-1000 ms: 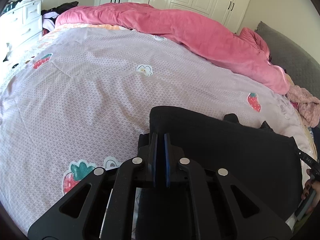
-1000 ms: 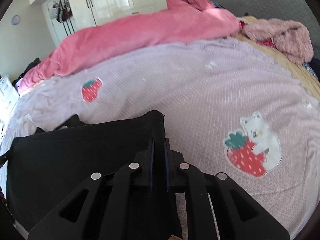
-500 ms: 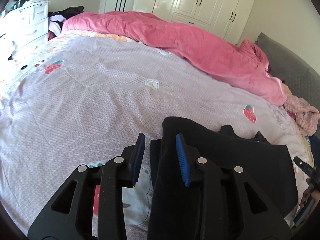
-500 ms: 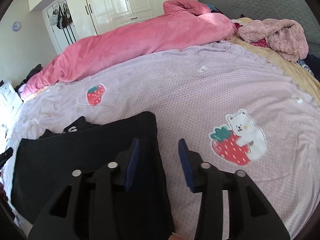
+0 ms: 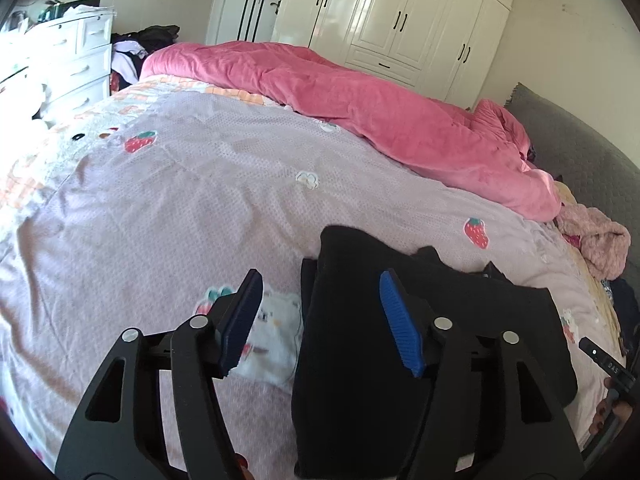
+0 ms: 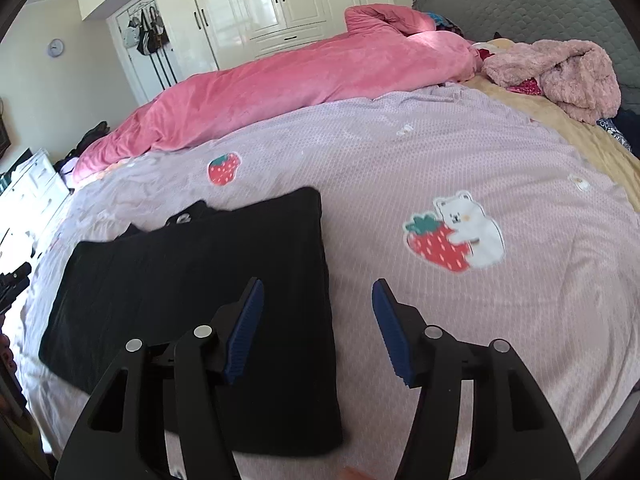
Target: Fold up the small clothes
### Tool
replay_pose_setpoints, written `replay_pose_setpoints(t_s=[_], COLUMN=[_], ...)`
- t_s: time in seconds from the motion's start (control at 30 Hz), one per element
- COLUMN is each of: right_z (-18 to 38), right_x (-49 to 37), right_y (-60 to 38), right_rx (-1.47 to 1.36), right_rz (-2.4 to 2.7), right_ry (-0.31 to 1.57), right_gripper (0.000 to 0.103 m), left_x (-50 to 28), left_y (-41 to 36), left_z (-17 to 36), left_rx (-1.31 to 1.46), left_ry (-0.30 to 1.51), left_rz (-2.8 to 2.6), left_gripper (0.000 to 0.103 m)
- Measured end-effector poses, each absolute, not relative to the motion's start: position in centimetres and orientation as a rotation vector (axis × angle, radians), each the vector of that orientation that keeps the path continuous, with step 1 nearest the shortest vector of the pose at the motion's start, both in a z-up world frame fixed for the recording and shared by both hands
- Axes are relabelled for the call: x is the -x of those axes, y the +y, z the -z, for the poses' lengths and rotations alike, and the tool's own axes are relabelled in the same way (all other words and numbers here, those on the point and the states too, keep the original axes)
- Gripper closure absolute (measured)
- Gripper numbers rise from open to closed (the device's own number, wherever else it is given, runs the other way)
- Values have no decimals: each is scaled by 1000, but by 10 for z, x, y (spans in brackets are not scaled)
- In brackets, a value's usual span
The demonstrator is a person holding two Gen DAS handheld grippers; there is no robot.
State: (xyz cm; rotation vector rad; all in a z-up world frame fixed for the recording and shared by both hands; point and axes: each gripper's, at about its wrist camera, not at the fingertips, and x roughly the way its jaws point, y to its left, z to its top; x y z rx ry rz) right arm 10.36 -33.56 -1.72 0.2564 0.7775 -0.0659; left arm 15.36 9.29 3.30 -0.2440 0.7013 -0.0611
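The black garment [image 6: 192, 292] lies folded flat on the near part of the bed [image 6: 400, 168] (lilac cover). The fingers of the left gripper [image 5: 320, 320] and the right gripper [image 6: 316, 328] have just been opening; both stand wide, holding nothing.

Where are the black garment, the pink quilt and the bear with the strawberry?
black garment [image 6: 192, 280], right wrist view, middle of its folded top layer.
pink quilt [image 5: 380, 120], left wrist view, middle of its bulk.
bear with the strawberry [image 6: 456, 236], right wrist view, centre of the print.
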Motion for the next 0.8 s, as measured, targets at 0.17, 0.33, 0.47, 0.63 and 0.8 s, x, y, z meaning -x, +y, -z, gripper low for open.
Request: replay_pose_setpoints(t_s=[0.17, 0.33, 0.47, 0.63, 0.8], right_z=[27, 36, 34, 32, 34], right_x=[-85, -72, -66, -62, -61], right_y=[-330, -322, -320, -326, -325], right_rx=[-280, -309, -319, -349, -351], right_rz=[32, 4, 1, 19, 14], right_ry=[800, 819, 812, 810, 820], right_gripper=[48, 48, 48, 48, 48], left_x=[-126, -108, -100, -93, -93], left_y=[96, 101, 100, 99, 94], left_z=[-22, -11, -6, 3, 11], left_rx=[261, 271, 298, 318, 317], left_ry=[746, 790, 820, 852, 870], left_rz=[55, 50, 72, 80, 86], left_gripper=[47, 46, 46, 45, 45])
